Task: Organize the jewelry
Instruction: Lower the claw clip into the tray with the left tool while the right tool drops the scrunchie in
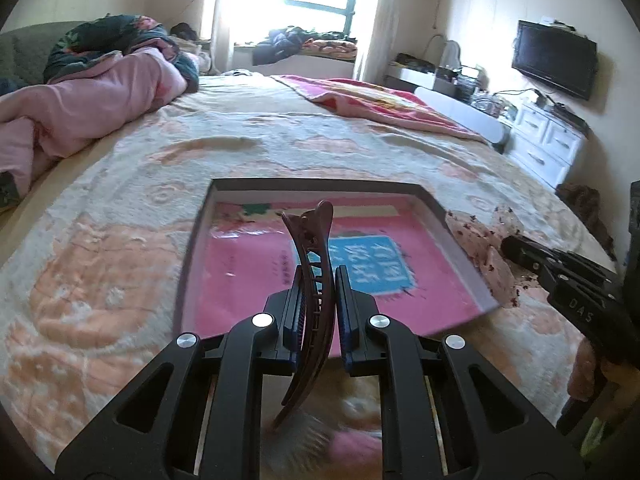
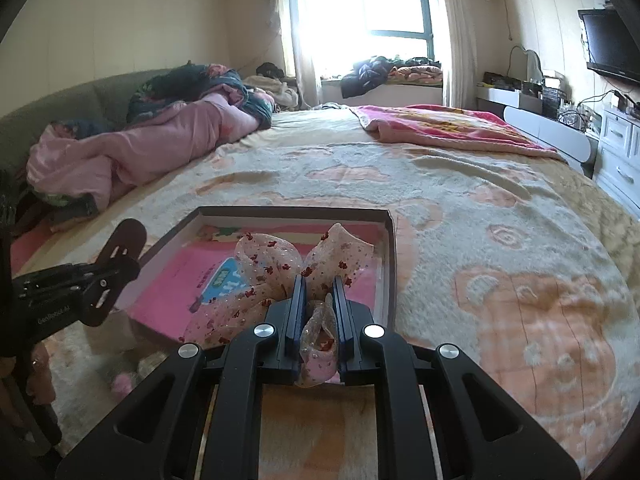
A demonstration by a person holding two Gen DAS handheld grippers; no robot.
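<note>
My left gripper (image 1: 317, 280) is shut on a dark maroon hair clip (image 1: 310, 280) that stands upright between the pads, just over the near edge of a shallow box lid (image 1: 192, 240) with a pink printed bottom. My right gripper (image 2: 318, 292) is shut on a sheer pink hair bow (image 2: 276, 264) dotted with red; its loops fan out over the same box (image 2: 390, 264). In the left wrist view the bow (image 1: 480, 248) and the right gripper's body (image 1: 560, 276) sit at the box's right edge. In the right wrist view the clip (image 2: 124, 240) and the left gripper's body (image 2: 76, 292) show at the left.
The box lies on a bed with a fluffy cream and peach blanket (image 2: 500, 240). Pink and dark bedding (image 1: 92, 96) is heaped at the far left, a pink blanket (image 1: 380, 104) at the far right. A white dresser (image 1: 548, 140) and a television (image 1: 554, 58) stand beyond the bed's right side.
</note>
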